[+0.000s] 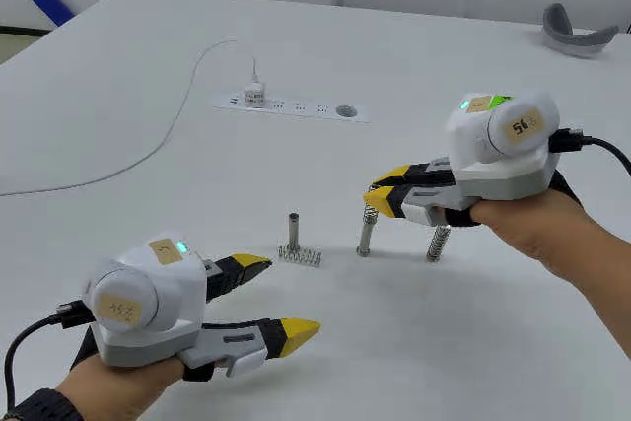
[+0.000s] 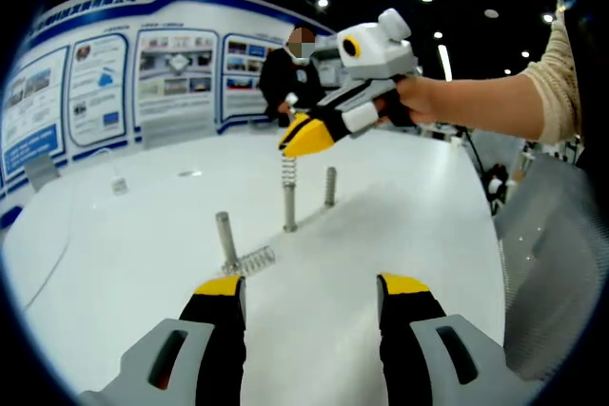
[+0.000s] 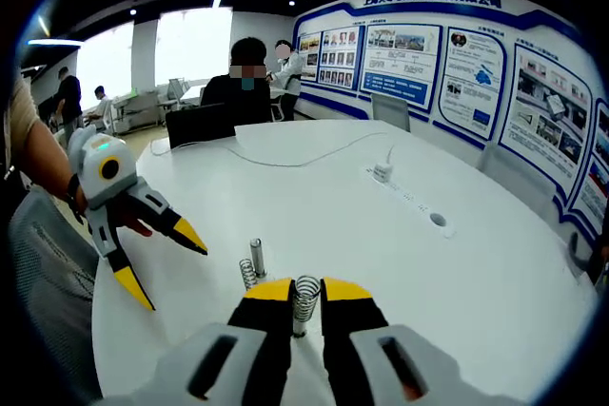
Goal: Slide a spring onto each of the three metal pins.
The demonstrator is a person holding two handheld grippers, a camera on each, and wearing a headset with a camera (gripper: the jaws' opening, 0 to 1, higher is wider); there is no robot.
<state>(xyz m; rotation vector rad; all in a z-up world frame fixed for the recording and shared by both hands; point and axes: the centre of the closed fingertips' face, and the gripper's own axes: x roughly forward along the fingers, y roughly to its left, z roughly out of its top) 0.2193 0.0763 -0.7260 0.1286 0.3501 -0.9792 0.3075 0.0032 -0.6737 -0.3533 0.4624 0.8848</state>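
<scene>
Three metal pins stand on the white table (image 1: 148, 66). The left pin (image 1: 294, 232) (image 2: 225, 238) (image 3: 257, 259) is bare, and a loose spring (image 1: 300, 256) (image 2: 249, 261) (image 3: 247, 275) lies at its foot. My right gripper (image 1: 380, 194) (image 3: 304, 290) (image 2: 306, 135) is shut on a spring (image 1: 370, 212) (image 3: 305, 297) (image 2: 287, 171) at the top of the middle pin (image 1: 366, 240) (image 2: 289, 208). The right pin (image 1: 437, 242) (image 2: 330, 185) carries a spring. My left gripper (image 1: 281, 298) (image 2: 312, 284) (image 3: 169, 271) stands open and empty, nearer me than the bare pin.
A white power strip (image 1: 291, 105) with a plug (image 1: 254, 96) and a trailing cable (image 1: 177, 115) lies farther back. A grey curved object (image 1: 577, 32) rests at the far right. People sit at a desk in the background (image 3: 249, 73).
</scene>
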